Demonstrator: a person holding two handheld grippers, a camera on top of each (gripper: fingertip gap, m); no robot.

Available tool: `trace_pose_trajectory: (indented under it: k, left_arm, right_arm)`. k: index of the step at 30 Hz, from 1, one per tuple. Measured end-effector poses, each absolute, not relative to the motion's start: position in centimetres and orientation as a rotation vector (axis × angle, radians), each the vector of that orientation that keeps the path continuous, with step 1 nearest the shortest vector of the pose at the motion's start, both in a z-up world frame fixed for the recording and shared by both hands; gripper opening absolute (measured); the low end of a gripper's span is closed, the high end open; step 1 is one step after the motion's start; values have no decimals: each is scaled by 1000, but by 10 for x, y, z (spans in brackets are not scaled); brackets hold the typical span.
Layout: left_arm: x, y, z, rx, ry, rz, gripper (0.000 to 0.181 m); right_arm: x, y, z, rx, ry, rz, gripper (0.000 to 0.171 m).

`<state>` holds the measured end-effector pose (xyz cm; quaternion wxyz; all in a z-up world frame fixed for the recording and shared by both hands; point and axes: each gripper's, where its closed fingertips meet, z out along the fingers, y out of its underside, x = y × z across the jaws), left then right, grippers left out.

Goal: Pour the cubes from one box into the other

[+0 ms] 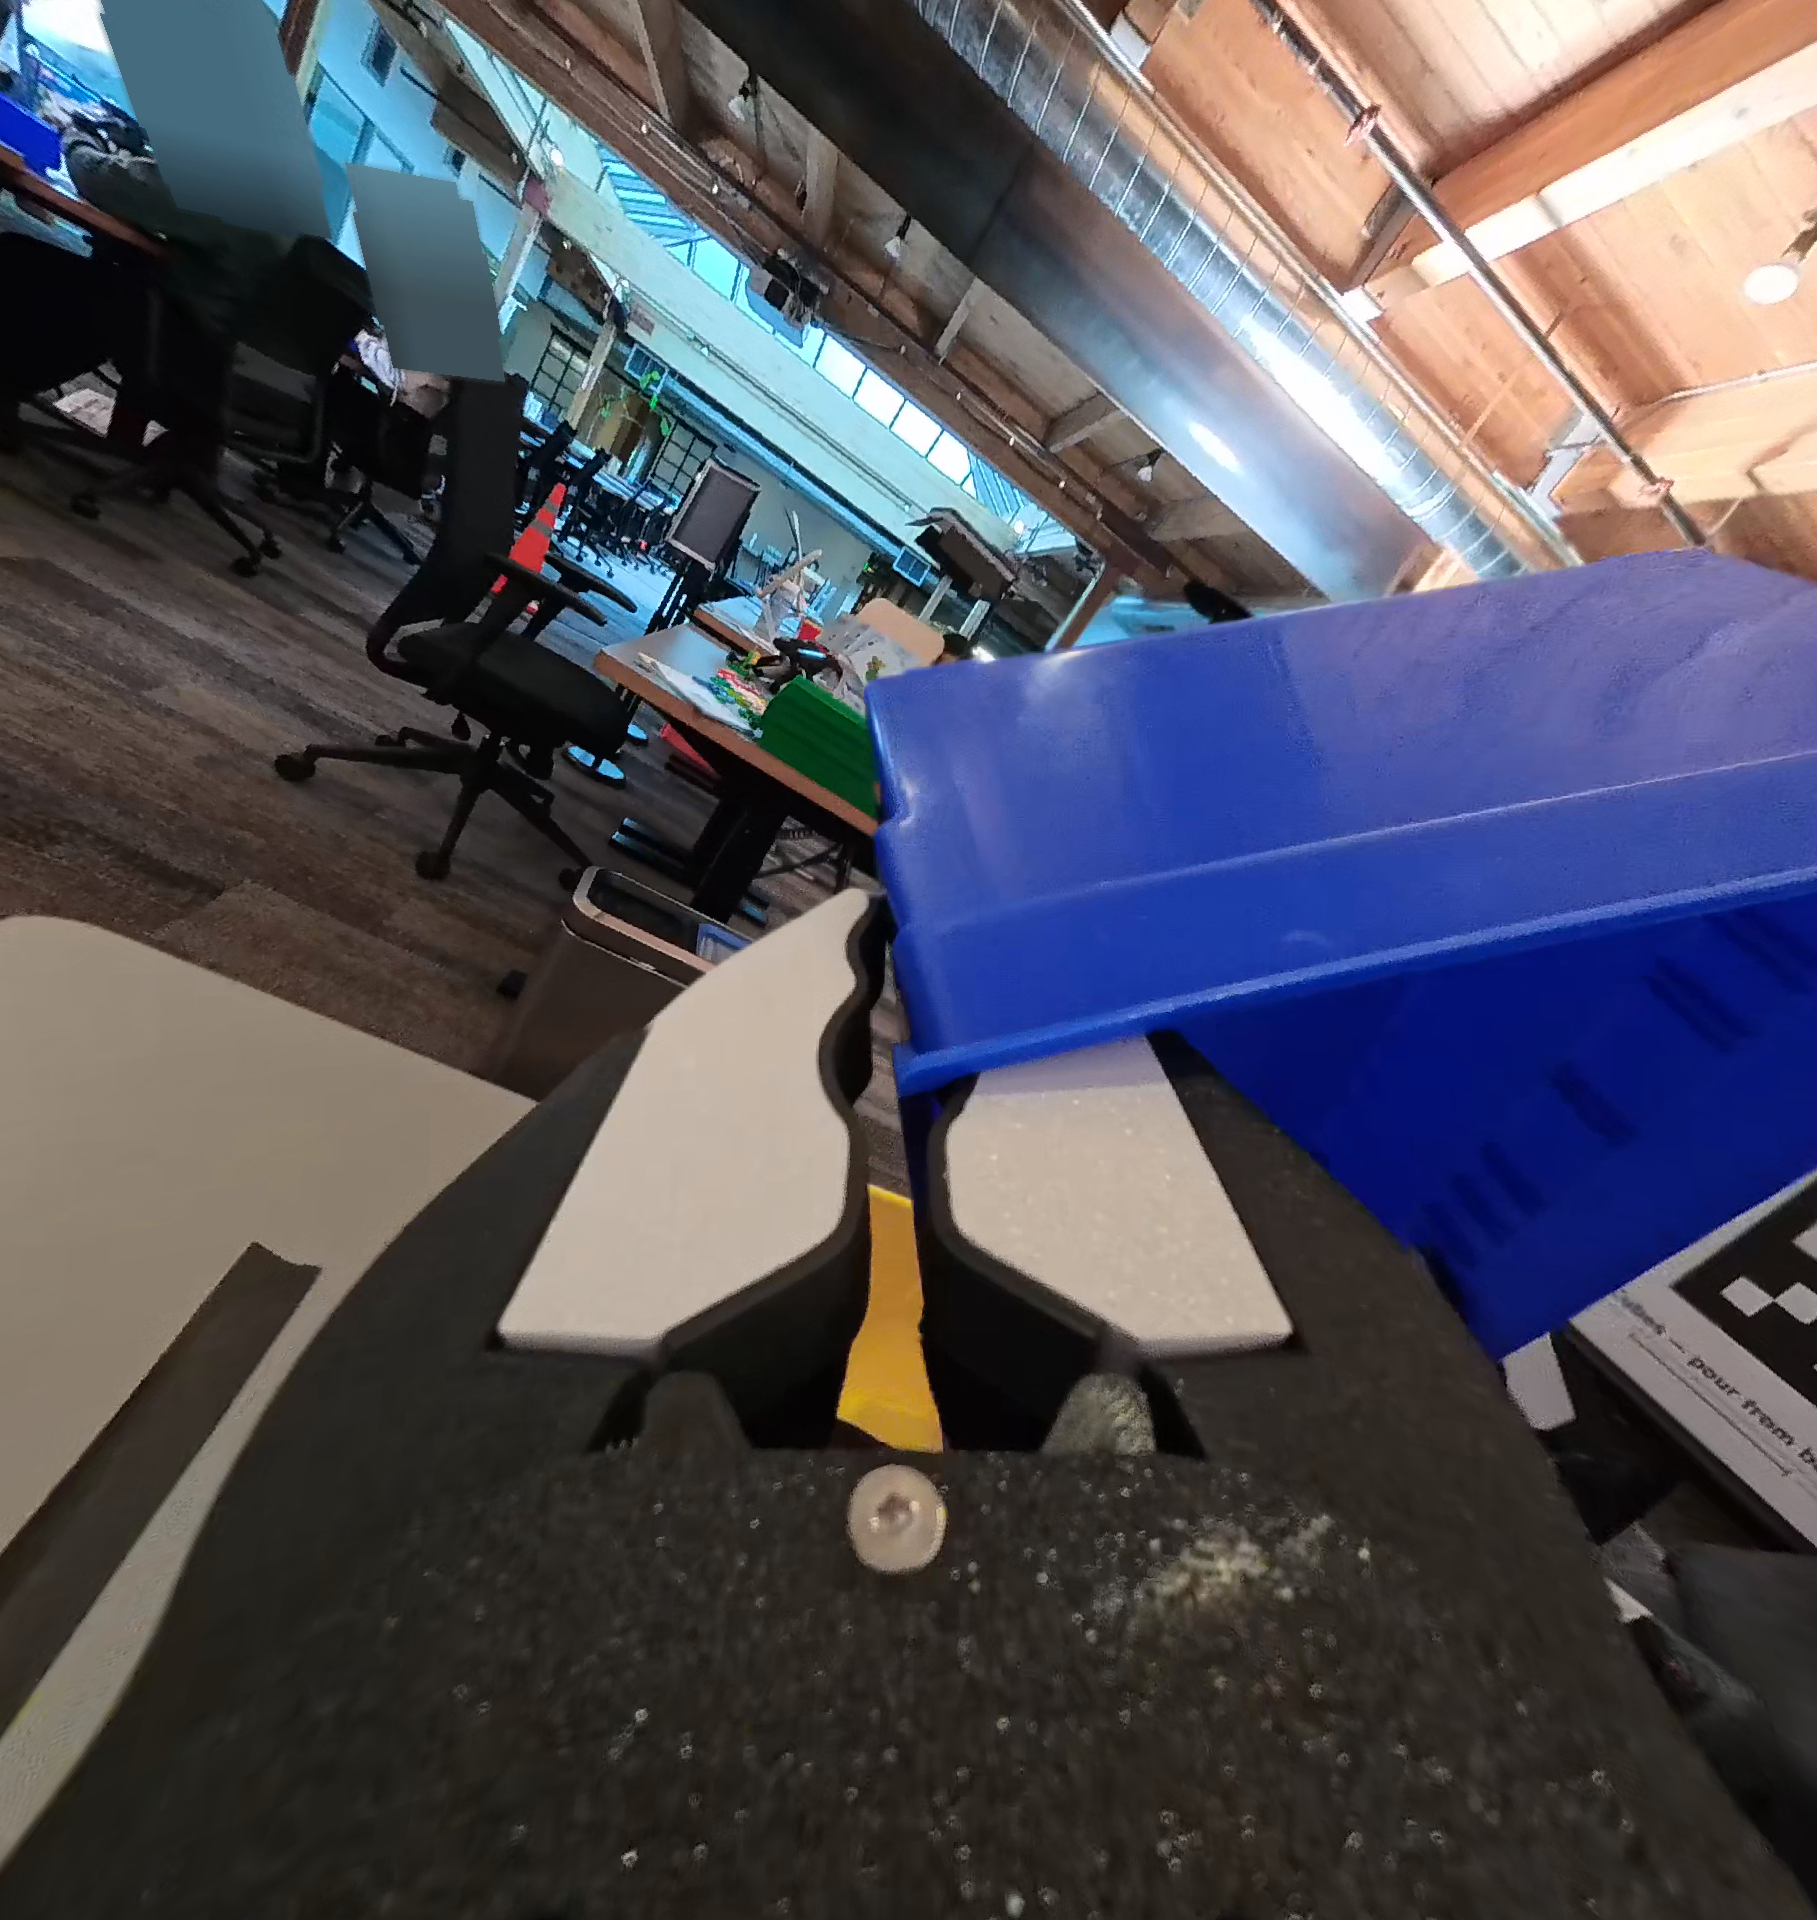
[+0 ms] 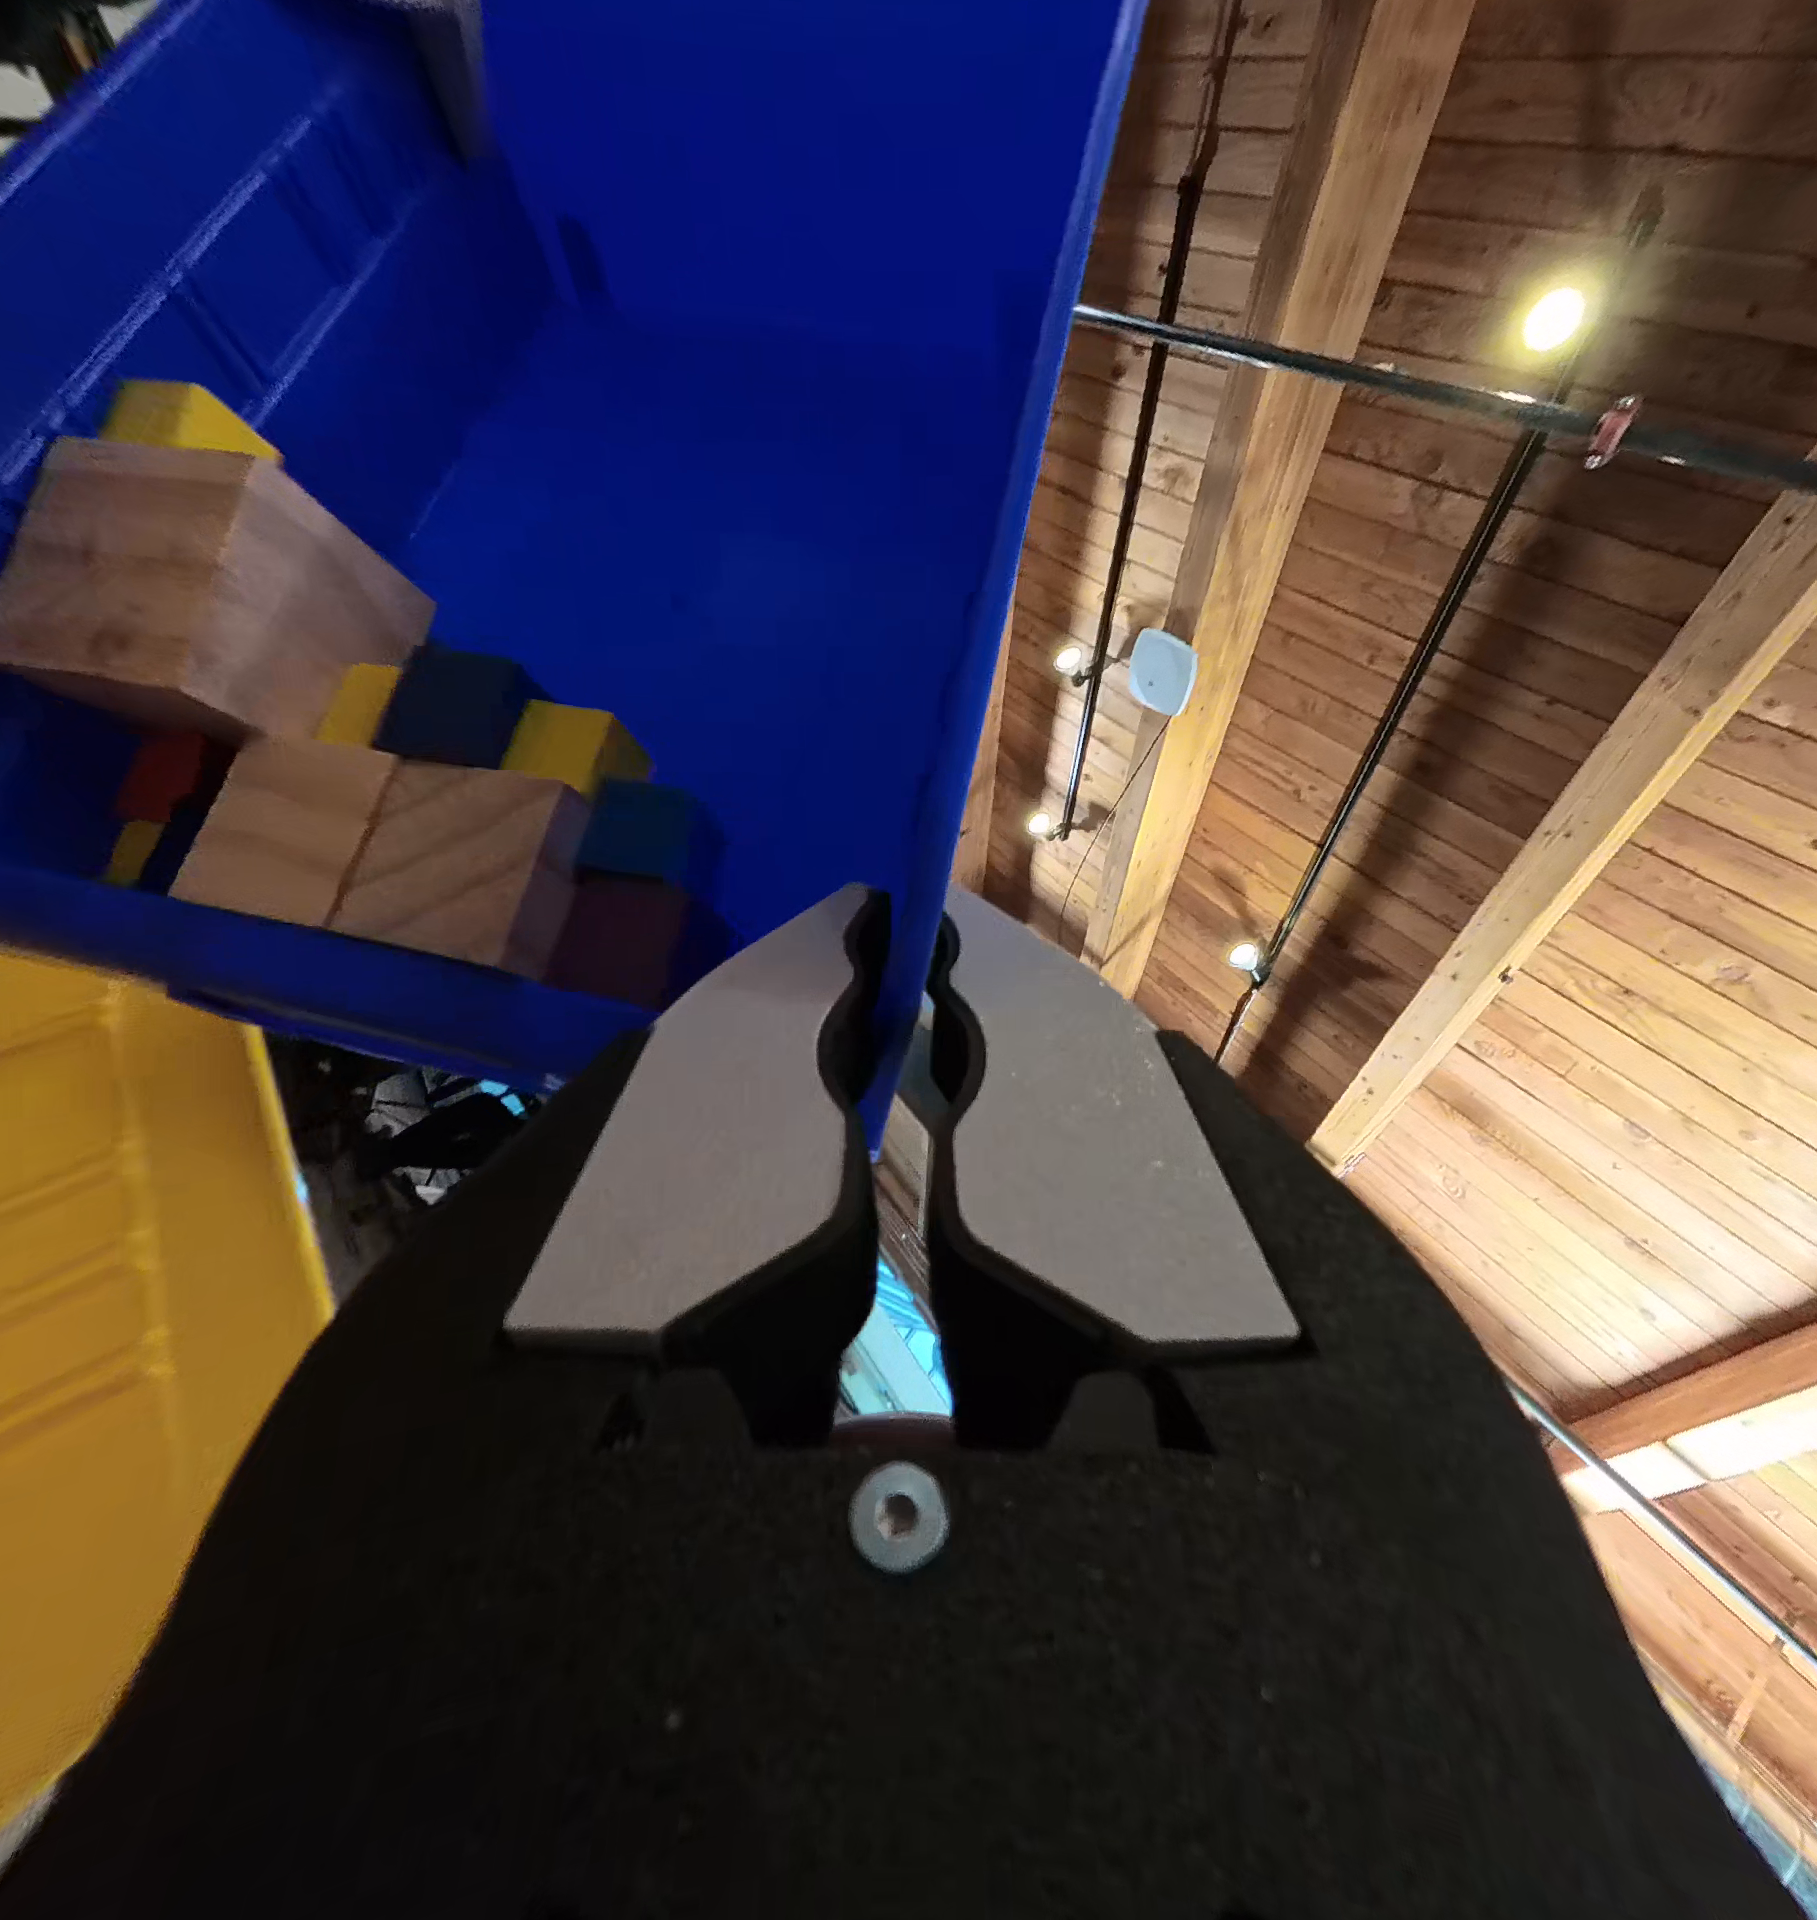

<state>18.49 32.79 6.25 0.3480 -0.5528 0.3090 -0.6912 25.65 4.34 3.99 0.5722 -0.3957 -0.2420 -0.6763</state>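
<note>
A blue box (image 2: 758, 499) is lifted and tipped steeply. My right gripper (image 2: 902, 935) is shut on its side wall. Several cubes (image 2: 291, 727), plain wood, yellow, blue and red, are piled against its lower rim. A yellow box (image 2: 104, 1299) lies below that rim at the left. In the left wrist view my left gripper (image 1: 883, 987) is shut on the rim of the blue box (image 1: 1351, 831), seen from outside. A strip of the yellow box (image 1: 888, 1340) shows between its fingers.
A white table top (image 1: 156, 1143) with a dark tape strip (image 1: 125, 1475) lies at the left. A sheet with a black-and-white marker (image 1: 1777, 1299) lies at the right. Office chairs (image 1: 488, 665), desks and a waste bin (image 1: 613, 956) stand beyond. Wooden ceiling beams (image 2: 1506, 831) are overhead.
</note>
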Motion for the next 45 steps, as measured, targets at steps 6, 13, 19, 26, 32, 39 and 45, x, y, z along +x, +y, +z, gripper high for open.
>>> trace_pose_trajectory:
  k: [6, 13, 19, 26, 32, 39, 45]
  left_arm:
    - [173, 335, 49, -1438, 689, -1831, 4]
    - [172, 334, 57, -1441, 711, -1798, 4]
    - [178, 331, 67, -1417, 707, -1806, 4]
    - [176, 320, 98, -1420, 685, -1797, 3]
    - [125, 285, 176, -1484, 658, -1635, 4]
    - [-6, 229, 276, -1569, 607, -1290, 4]
    - [-171, 174, 326, -1793, 472, -785, 4]
  right_arm:
    - [256, 51, 40, -913, -618, -1586, 5]
    - [261, 53, 35, -925, -598, -1583, 5]
    - [265, 53, 42, -905, -585, -1589, 5]
    - [266, 48, 65, -875, -531, -1570, 5]
    - [232, 28, 119, -824, -411, -1433, 4]
    - [142, 5, 183, -814, -277, -1117, 3]
    - [16, -2, 203, -988, -254, -678, 3]
